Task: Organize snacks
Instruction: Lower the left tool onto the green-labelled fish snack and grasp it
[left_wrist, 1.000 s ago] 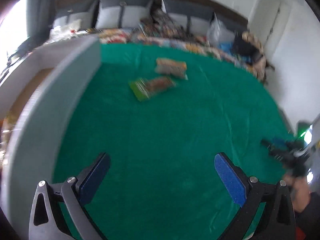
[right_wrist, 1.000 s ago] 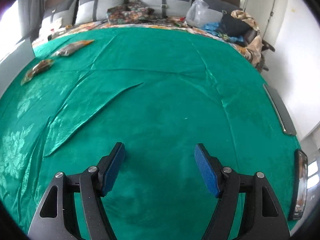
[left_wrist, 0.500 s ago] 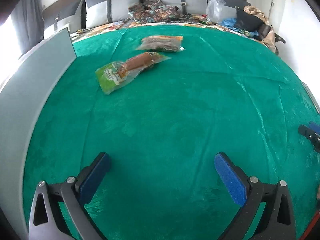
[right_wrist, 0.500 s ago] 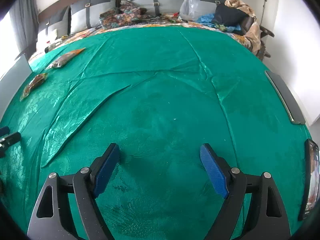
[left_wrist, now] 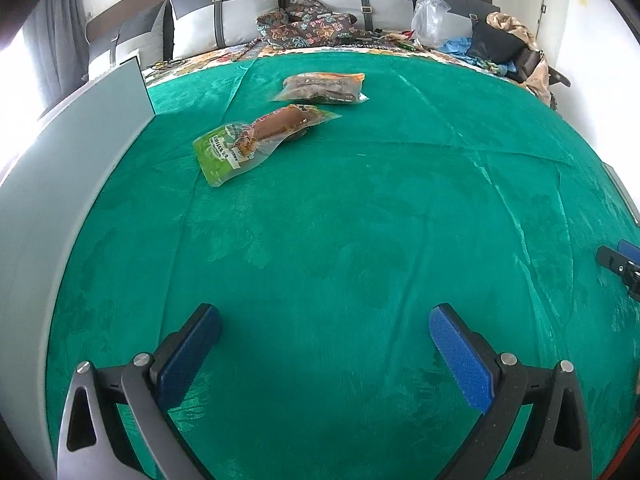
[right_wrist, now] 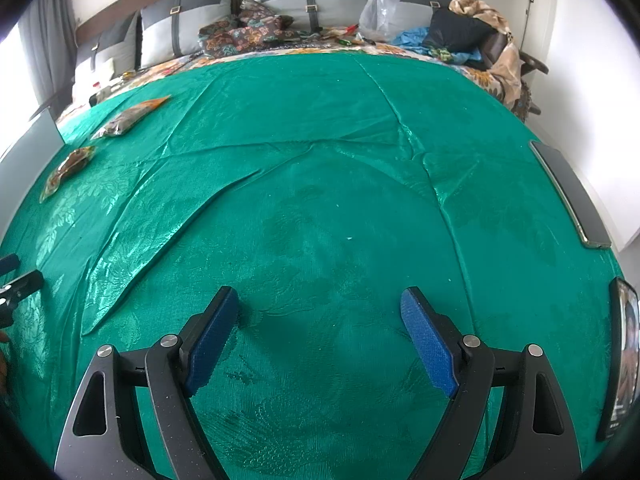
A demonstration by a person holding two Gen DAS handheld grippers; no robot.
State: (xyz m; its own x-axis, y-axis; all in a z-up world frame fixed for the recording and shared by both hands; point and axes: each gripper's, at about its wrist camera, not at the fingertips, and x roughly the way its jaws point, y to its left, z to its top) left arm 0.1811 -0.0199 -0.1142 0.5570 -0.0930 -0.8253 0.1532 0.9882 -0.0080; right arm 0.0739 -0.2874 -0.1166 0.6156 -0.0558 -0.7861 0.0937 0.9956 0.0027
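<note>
I am holding my left tongs [left_wrist: 324, 332] wide open over the green cloth [left_wrist: 360, 240], and they are gripping nothing. My right tongs [right_wrist: 320, 316] are also wide open and are gripping nothing.

A grey box wall [left_wrist: 64, 168] is standing along the left side of the cloth. I cannot tell what is inside it, because only its outer wall is showing.

Two snack packs are lying flat on the cloth, far ahead of my left tongs and near the grey wall. The green snack pack [left_wrist: 260, 136] has a brown sausage shape in it and is lying at a slant. The orange snack pack [left_wrist: 322, 87] is sitting just behind it, and their corners are very close or touching. From my right tongs, both packs are far off at the left edge of the cloth.

At the back, grey pillows [left_wrist: 352, 4] are leaning on the headboard, with a clear plastic bag [left_wrist: 430, 16] beside them. A dark flat panel [right_wrist: 570, 192] is lying on the right edge.

Compared with a second ago, my left tongs are now pointing straight at the snacks, and the packs are looking closer and sharper. My right tongs are spreading a bit wider than before.
</note>
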